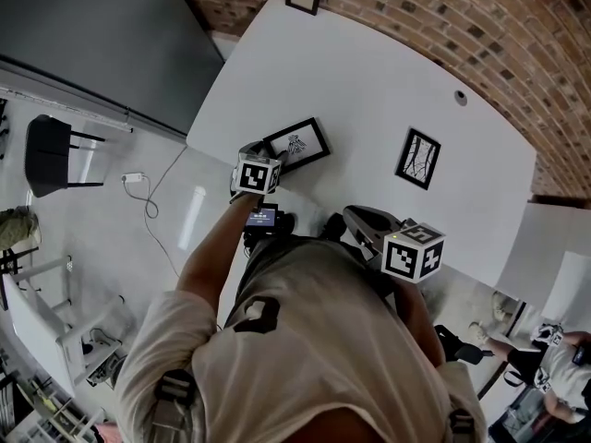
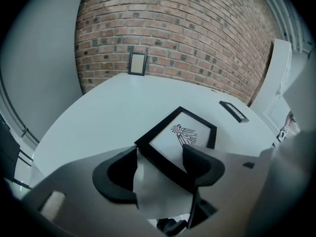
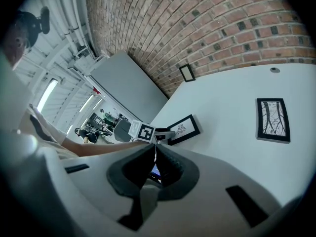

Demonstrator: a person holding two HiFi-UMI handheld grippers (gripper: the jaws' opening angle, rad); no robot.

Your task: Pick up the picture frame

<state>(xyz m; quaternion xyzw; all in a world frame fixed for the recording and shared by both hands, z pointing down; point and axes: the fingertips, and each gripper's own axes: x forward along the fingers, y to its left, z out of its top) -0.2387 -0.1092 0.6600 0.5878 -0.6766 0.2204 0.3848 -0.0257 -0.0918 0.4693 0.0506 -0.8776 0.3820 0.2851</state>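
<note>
Now at the grasp: my left gripper [image 2: 160, 153] straddles the six-o'clock edge of the picture frame [image 2: 180, 132], jaws wide and not yet pinching, so I judge closing and lifting comes next, while my right gripper [image 3: 154, 154] idles, jaws pressed together, empty.

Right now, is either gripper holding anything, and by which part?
Nothing is held. The left gripper stands open astride the near edge of the bird-print picture frame; the right gripper is shut and empty.

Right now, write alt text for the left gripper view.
The left claw has its jaws apart, with the near edge of a black picture frame between them. The frame lies flat on a white table, and a brick wall stands behind.
</note>
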